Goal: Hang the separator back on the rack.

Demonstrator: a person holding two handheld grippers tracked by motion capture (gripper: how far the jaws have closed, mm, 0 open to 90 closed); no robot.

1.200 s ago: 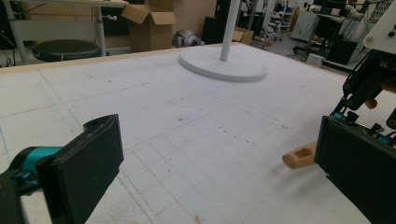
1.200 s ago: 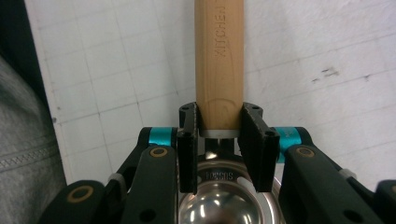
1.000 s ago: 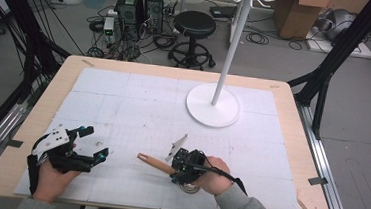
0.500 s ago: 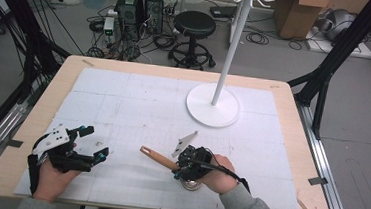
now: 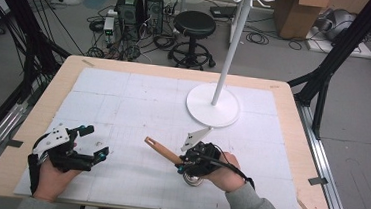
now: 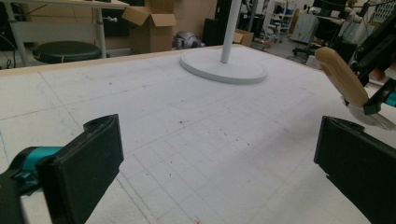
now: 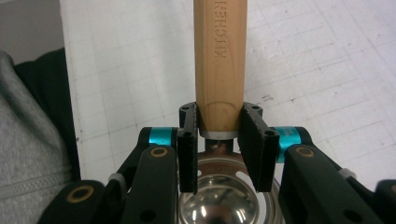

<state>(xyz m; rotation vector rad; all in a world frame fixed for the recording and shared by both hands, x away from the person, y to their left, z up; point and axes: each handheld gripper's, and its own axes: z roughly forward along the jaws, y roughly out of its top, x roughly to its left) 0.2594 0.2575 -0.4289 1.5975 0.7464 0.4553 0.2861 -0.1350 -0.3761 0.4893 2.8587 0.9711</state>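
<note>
Right gripper (image 5: 189, 163) clamped on a ladle (image 7: 219, 60) at the base of its wood handle, near centre of the mat (image 5: 138, 106); left gripper (image 5: 92, 142) open, empty, near left. Likely carry step: next, lift toward the white stand (image 5: 213, 104) far right, keeping the bowl level. Cluttered room beyond: stool (image 5: 194, 25), boxes.

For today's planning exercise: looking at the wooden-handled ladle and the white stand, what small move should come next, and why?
Probably lift the ladle a little higher and carry it toward the white stand. The right hand-held gripper is clamped on the wooden handle just above the metal bowl, low over the white mat, and the stand's hooks sit far above. The left hand-held gripper is open, holding nothing.
</note>
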